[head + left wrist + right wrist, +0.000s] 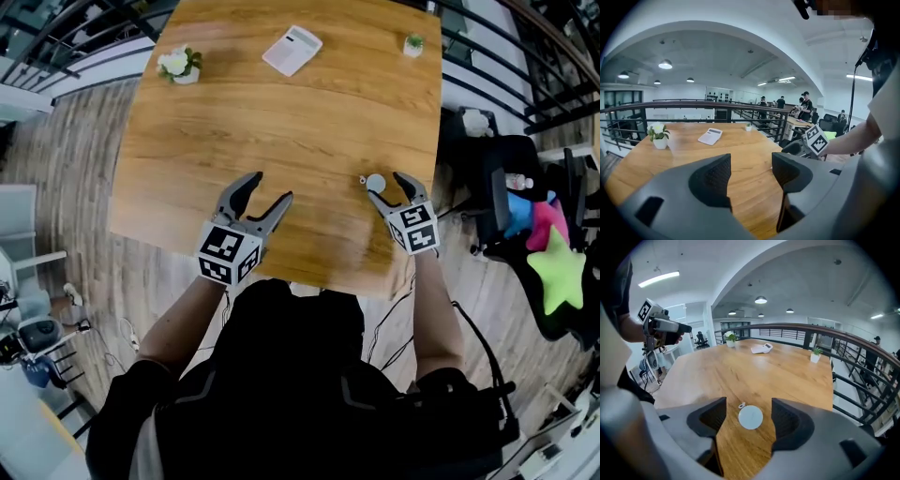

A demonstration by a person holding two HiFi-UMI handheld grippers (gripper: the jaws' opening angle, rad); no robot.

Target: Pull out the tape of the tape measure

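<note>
Frames the round white tape measure, no tape drawn out, between the parted, empty jaws of the right gripper near the table's 4 o'clock edge, holds the left gripper released at 7 o'clock, leaves gripping and pulling all undone.

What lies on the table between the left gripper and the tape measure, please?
Only bare table, per the head view, separates left gripper from tape measure.
</note>
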